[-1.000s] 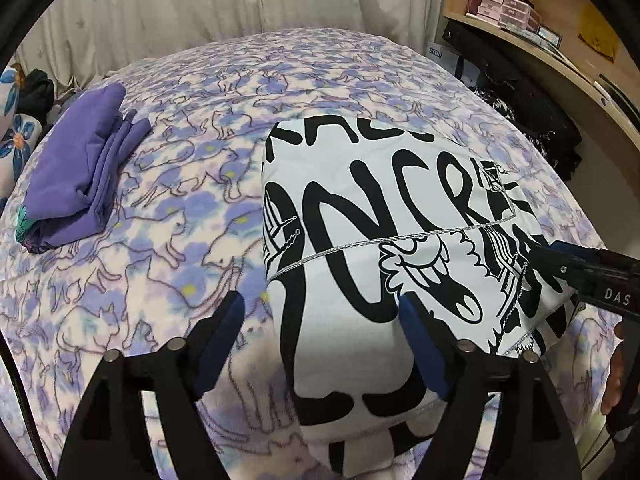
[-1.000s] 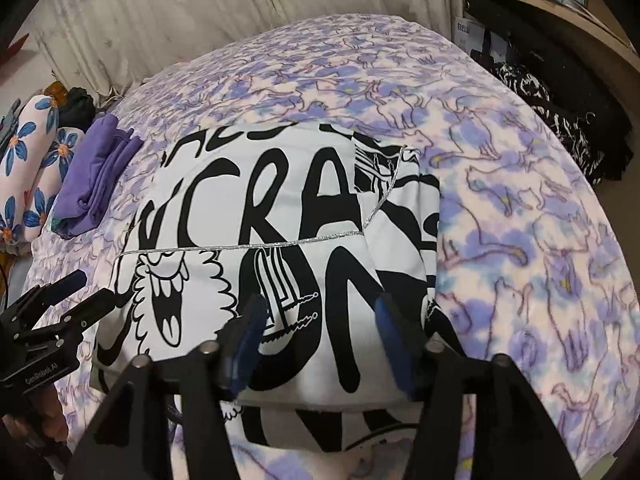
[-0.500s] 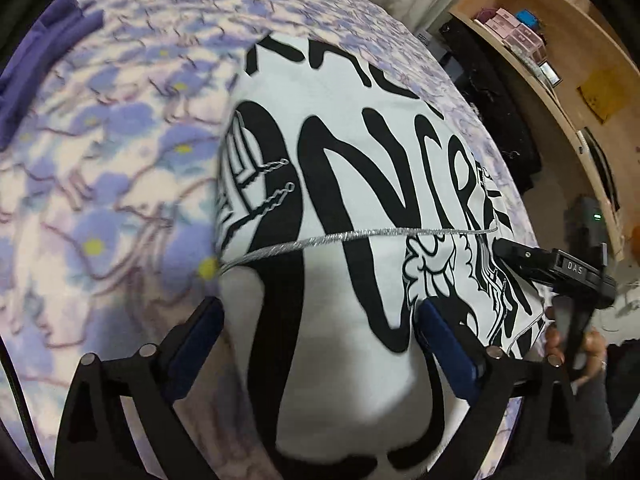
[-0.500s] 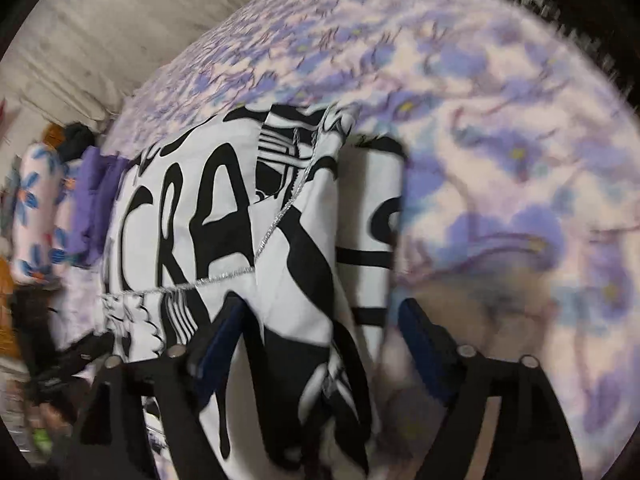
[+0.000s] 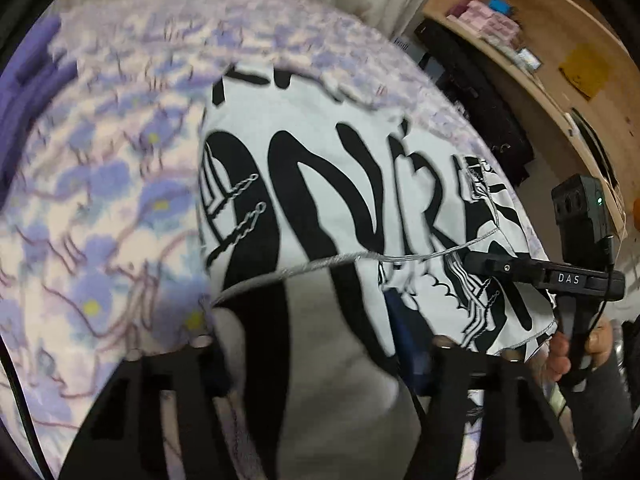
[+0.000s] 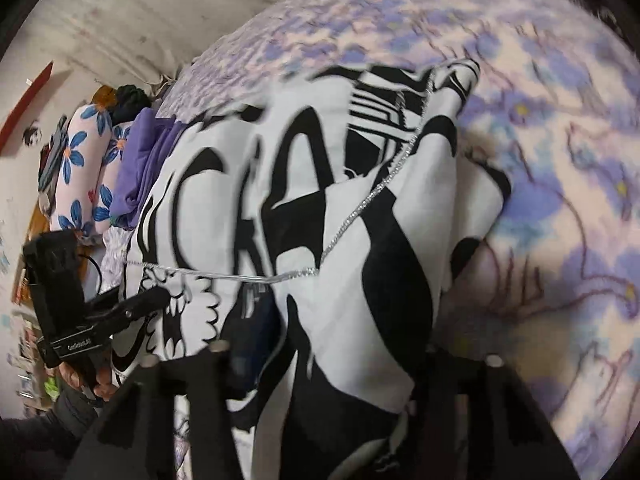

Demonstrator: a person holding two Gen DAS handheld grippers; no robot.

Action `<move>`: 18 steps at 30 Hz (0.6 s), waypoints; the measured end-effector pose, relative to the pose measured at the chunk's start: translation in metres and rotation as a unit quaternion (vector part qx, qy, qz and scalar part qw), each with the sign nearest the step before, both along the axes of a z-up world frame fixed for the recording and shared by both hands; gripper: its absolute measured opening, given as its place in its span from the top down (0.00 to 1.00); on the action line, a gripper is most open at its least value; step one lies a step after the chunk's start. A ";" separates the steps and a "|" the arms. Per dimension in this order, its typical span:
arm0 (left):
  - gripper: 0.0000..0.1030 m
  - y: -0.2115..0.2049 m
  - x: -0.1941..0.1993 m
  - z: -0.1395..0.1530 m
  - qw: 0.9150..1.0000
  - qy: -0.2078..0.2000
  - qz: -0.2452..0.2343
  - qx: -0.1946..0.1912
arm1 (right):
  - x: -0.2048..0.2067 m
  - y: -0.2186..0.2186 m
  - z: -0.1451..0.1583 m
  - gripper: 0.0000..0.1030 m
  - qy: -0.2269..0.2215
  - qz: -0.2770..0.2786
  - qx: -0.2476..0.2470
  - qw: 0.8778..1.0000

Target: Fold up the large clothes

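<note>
Printed garment [image 5: 320, 184] bunched between both closing jaws (blurred), apparently pinched, on floral bedspread [image 5: 100, 200]

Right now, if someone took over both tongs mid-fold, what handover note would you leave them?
Left tongs: jaws closing, the near-left edge of the black-and-white printed garment between them.
Right tongs: jaws closing, the garment's near-right edge bunched between them.
Garment lies on the purple floral blanket, already folded to a narrow panel with a silver trim line across it.
A folded purple garment lies at the far side.
Done: side folds, by the look of it.
Left: finish both grips, then probably fold the near end over the far end and smooth it.
</note>
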State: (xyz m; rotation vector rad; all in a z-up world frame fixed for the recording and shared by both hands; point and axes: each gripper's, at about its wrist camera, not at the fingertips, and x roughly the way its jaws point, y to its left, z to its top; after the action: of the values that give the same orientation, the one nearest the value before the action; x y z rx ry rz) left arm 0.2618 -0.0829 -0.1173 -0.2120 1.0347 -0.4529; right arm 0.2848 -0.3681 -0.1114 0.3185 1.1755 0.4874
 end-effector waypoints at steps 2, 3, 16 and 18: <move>0.54 -0.005 -0.007 0.015 0.999 -0.028 -0.007 0.019 | -0.008 0.012 0.019 0.72 -0.028 0.002 -0.011 1.000; 0.56 -0.005 -0.010 0.020 0.999 -0.040 -0.009 0.029 | -0.012 0.019 0.028 0.74 -0.041 0.006 -0.014 0.999; 0.57 0.126 -0.035 0.112 0.991 -0.109 0.032 0.077 | -0.023 0.147 0.113 0.76 -0.133 0.052 0.010 0.990; 0.57 0.160 -0.027 0.129 0.990 -0.110 0.044 0.081 | -0.014 0.182 0.127 0.76 -0.149 0.060 0.025 0.987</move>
State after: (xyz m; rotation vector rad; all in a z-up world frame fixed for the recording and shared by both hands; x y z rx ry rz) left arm 0.2346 0.0774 0.0114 -0.0610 0.8371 -0.3025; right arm 0.2710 -0.1859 0.0156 0.2100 0.8961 0.6467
